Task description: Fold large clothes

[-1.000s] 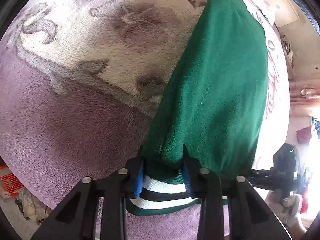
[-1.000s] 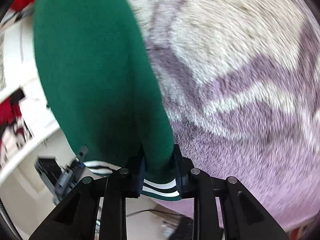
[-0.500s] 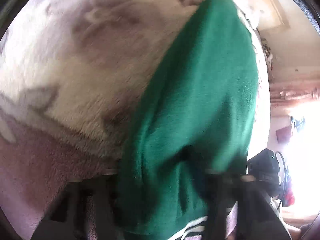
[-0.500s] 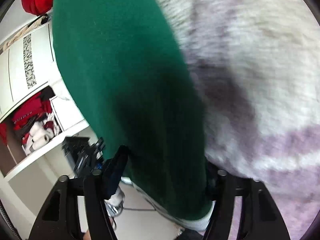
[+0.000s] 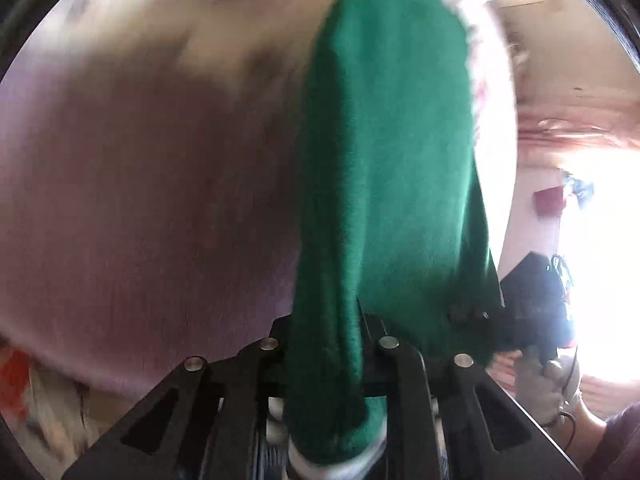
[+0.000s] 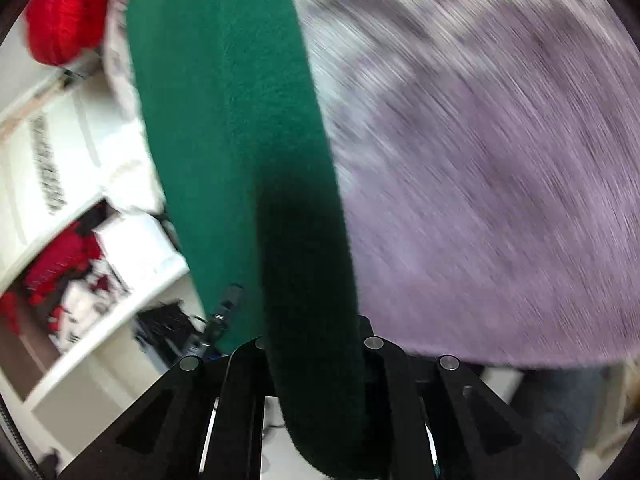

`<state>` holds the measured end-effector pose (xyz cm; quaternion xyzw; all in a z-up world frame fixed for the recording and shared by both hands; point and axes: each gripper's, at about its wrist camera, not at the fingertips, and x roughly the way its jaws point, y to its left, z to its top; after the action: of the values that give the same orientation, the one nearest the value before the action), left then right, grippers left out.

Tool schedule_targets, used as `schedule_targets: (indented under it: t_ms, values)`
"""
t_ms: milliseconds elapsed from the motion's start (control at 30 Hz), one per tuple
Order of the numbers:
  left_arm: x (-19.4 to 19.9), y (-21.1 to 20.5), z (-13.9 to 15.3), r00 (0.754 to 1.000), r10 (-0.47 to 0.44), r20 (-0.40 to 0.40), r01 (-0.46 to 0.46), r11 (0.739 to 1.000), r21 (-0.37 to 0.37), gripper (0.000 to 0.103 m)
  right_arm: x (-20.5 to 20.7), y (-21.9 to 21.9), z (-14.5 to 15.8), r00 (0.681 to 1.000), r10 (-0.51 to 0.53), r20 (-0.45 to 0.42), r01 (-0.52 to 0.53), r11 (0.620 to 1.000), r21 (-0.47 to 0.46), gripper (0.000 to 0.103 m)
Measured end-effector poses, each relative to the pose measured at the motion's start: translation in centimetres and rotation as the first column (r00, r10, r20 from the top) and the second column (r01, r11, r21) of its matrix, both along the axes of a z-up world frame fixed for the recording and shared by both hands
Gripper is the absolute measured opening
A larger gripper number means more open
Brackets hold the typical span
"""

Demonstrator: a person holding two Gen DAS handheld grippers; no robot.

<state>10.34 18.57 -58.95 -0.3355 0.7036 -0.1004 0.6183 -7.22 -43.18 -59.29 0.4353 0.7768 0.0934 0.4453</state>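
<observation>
A dark green sweater (image 5: 392, 152) with a white-striped hem hangs stretched between both grippers, above a purple and cream plush blanket (image 5: 140, 200). My left gripper (image 5: 326, 336) is shut on the sweater's hem edge, the cloth bunched between its fingers. My right gripper (image 6: 316, 344) is shut on the same sweater (image 6: 232, 112) at the other hem corner, seen in the right wrist view. The far end of the sweater trails toward the blanket's far edge. Both views are motion-blurred.
The blanket (image 6: 500, 180) fills most of the right wrist view. A red garment (image 6: 68, 12) lies at its far corner. White shelves (image 6: 84, 216) with red items stand to the left. The other gripper and a gloved hand (image 5: 540, 364) show at the left wrist view's right.
Both grippers have lifted and pulled the sweater's hem back toward the blanket's near edge, the cloth riding further down over the fingers. The striped hem now hangs below the fingers.
</observation>
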Motion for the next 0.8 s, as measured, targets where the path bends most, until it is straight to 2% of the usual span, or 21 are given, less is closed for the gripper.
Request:
schedule_targets:
  t_ms: [33,67,133,167,233,267,333,400,467,567,633,700,767,800]
  values:
    - [-0.6,0.4,-0.5,0.998,0.027,-0.058,-0.027,1.0,-0.011,0.021,-0.8,-0.2,-0.5,0.996,0.072,-0.049,-0.075,0.995,-0.064,0.028]
    - [-1.2,0.7,-0.5,0.993,0.057,-0.101,-0.061,0.997,-0.036,0.022,-0.8,-0.1,-1.0,0.986,0.134,-0.1,-0.146,0.982,-0.121,0.03]
    - [-1.5,1.3,0.7,0.993,0.061,-0.098,-0.063,0.998,-0.016,0.026,0.1,-0.1,-0.5,0.974,0.192,-0.124,-0.21,0.966,-0.153,0.037]
    - [-1.4,1.7,1.9,0.994,0.041,-0.096,-0.038,0.999,0.033,0.03,1.0,-0.3,0.3,0.968,0.222,-0.12,-0.241,0.954,-0.177,0.04]
    - [-0.9,2.0,3.5,0.997,-0.002,-0.078,0.011,0.993,0.116,0.052,2.8,-0.2,2.3,0.96,0.267,-0.087,-0.28,0.93,-0.239,0.063]
    - [0.1,2.2,4.5,0.997,-0.04,-0.059,0.05,0.983,0.177,0.071,3.9,-0.5,3.6,0.948,0.309,-0.069,-0.316,0.905,-0.283,0.067]
    - [2.6,2.4,6.1,0.995,-0.093,-0.02,0.095,0.955,0.28,0.074,6.0,-1.7,5.2,0.934,0.354,-0.054,-0.35,0.871,-0.345,0.068]
    - [5.9,2.0,7.4,0.989,-0.141,0.041,0.119,0.932,0.343,0.074,8.2,-2.6,7.2,0.935,0.353,-0.026,-0.334,0.854,-0.4,0.068]
    - [9.6,1.0,8.3,0.978,-0.181,0.103,0.132,0.922,0.364,0.074,11.6,-3.1,8.8,0.945,0.323,0.046,-0.274,0.863,-0.425,0.068]
    - [18.9,-3.3,8.4,0.949,-0.243,0.201,0.149,0.907,0.394,0.074,16.8,-1.9,10.2,0.933,0.302,0.194,-0.198,0.884,-0.423,0.068]
    - [23.1,-5.2,7.6,0.934,-0.271,0.233,0.152,0.89,0.43,0.074,21.6,-0.9,9.9,0.921,0.266,0.283,-0.143,0.91,-0.388,0.065]
    - [27.1,-7.5,4.9,0.919,-0.326,0.223,0.193,0.862,0.469,0.074,26.0,0.8,8.8,0.903,0.266,0.338,-0.128,0.916,-0.38,0.056]
    - [29.2,-7.6,1.4,0.927,-0.34,0.161,0.226,0.845,0.484,0.076,28.7,1.0,6.9,0.904,0.282,0.321,-0.139,0.904,-0.404,0.053]
    - [30.0,-7.6,-0.2,0.934,-0.332,0.134,0.236,0.852,0.466,0.083,29.7,1.6,5.1,0.903,0.312,0.295,-0.169,0.889,-0.426,0.052]
